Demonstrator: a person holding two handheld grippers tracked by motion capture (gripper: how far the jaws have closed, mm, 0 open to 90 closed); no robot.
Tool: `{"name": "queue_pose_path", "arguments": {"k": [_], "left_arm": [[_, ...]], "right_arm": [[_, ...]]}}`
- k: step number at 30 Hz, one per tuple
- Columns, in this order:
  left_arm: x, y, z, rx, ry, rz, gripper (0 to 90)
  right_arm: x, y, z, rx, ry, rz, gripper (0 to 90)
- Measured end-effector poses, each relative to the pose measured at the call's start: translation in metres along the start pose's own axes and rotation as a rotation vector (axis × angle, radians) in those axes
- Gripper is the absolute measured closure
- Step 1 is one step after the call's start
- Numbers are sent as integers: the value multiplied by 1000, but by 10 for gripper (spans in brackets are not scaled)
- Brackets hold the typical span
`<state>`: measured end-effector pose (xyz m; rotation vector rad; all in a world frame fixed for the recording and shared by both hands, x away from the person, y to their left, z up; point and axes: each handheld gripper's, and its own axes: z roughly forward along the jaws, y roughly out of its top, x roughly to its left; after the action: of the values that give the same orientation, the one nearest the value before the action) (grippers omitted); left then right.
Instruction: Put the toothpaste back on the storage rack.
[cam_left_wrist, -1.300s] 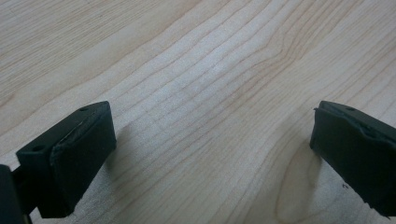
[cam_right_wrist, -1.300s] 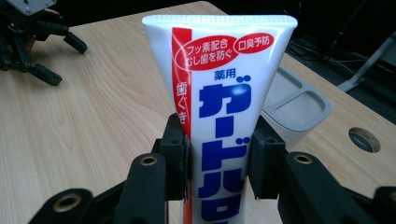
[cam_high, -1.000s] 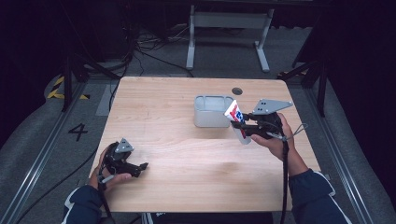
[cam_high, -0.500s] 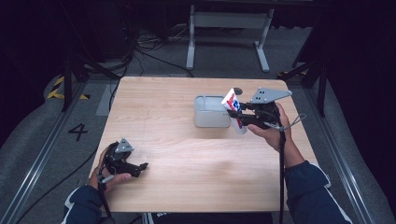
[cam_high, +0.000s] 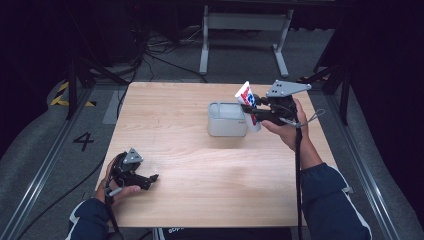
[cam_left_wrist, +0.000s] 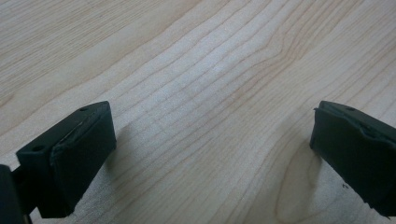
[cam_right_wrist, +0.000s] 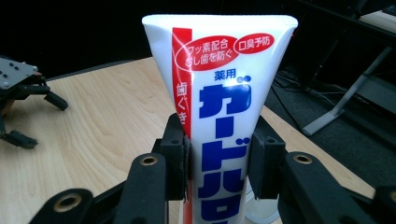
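A white toothpaste tube (cam_high: 248, 104) with red and blue print stands upright, its flat crimped end up, held by my right gripper (cam_high: 252, 109) just right of a grey rectangular container (cam_high: 227, 119). In the right gripper view the tube (cam_right_wrist: 219, 107) sits squeezed between the two black pads (cam_right_wrist: 176, 156), and the gripper is shut on it. My left gripper (cam_high: 150, 180) rests low over the table's near left part, jaws wide open. The left gripper view has bare wood between its fingertips (cam_left_wrist: 77, 151).
The wooden table (cam_high: 190, 165) is bare across its middle and front. Beyond its far edge stand a metal stand's legs (cam_high: 240, 30) and cables on a dark floor. The far-off left gripper (cam_right_wrist: 18, 98) lies at the left of the right gripper view.
My right gripper has carried the tube leftwards and a little farther back, up to the container's right side. The left gripper has stayed still.
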<state>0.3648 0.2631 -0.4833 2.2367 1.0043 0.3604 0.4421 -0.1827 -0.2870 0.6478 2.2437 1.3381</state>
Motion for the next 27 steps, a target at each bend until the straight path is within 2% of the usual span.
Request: {"name": "queue_pose_path", "arguments": {"k": [10,12,27], "left_arm": [[0,0,0,6,-1,2,6],[0,0,0,2,0,2,6],[0,0,0,6,-2,1,6]], "right_arm": [[-10,10,15,-17,-3,8,647],[-12,12,23,-10,-4,10,647],[-24,15,52,-24,7,47,647]]}}
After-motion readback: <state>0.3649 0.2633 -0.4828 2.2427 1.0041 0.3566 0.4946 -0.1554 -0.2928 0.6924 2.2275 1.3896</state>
